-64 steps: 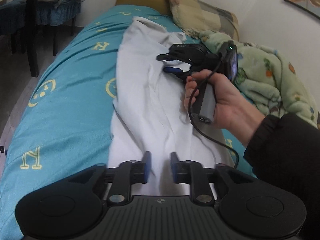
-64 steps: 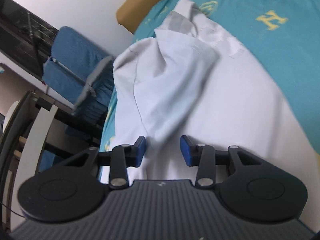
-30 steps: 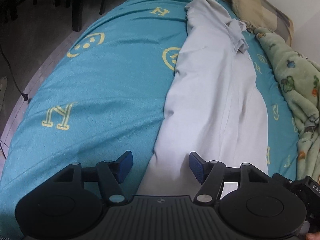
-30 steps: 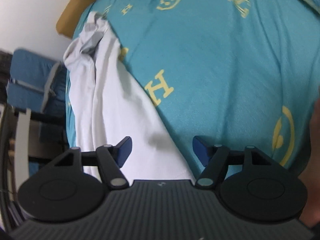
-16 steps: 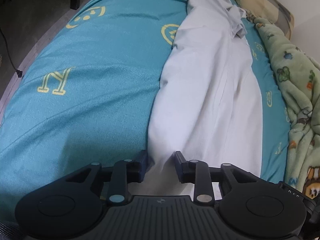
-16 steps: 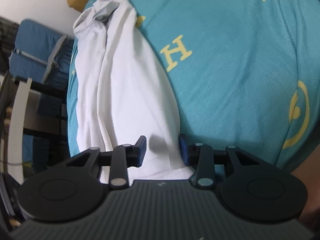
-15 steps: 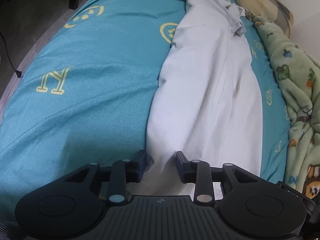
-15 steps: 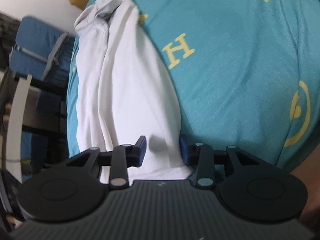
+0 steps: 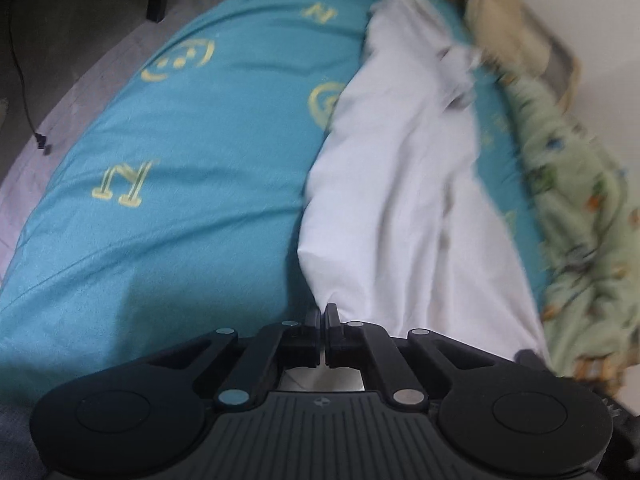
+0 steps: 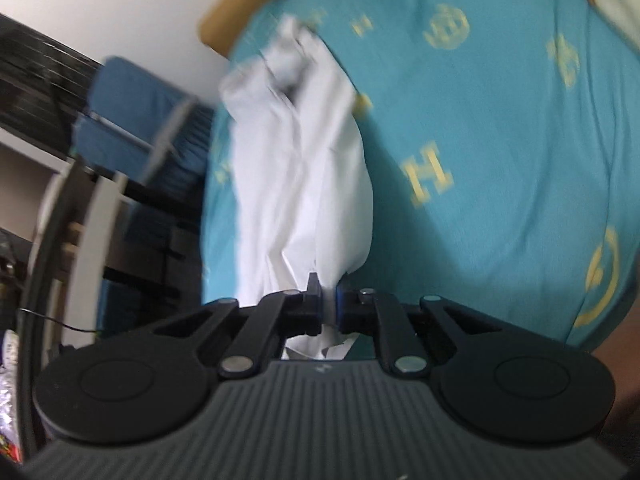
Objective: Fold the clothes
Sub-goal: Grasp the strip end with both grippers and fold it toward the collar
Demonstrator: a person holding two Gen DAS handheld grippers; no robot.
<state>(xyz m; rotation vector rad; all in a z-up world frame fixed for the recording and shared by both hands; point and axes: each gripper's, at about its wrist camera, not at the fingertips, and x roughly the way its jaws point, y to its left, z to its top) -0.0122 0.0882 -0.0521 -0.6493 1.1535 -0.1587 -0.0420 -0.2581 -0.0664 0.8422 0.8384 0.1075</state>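
A white shirt point(image 9: 404, 184) lies folded lengthwise into a long strip on the teal bedspread point(image 9: 188, 152). My left gripper point(image 9: 323, 316) is shut on the near left corner of the shirt's hem, and the cloth bunches toward its jaws. In the right wrist view the same white shirt point(image 10: 304, 176) runs away toward its collar end. My right gripper point(image 10: 326, 294) is shut on the other near corner of the hem, with cloth pinched between its blue pads and lifted off the bedspread point(image 10: 500, 152).
A green patterned blanket point(image 9: 580, 216) lies along the right side of the bed, with a beige pillow point(image 9: 516, 40) at the head. A blue-cushioned chair point(image 10: 136, 120) and dark furniture stand beside the bed. Bare floor point(image 9: 52, 52) with a cable lies to the left.
Both grippers have closed fully on the shirt's near hem corners. The hem has bunched and lifted at the jaws, and both views now show motion blur.
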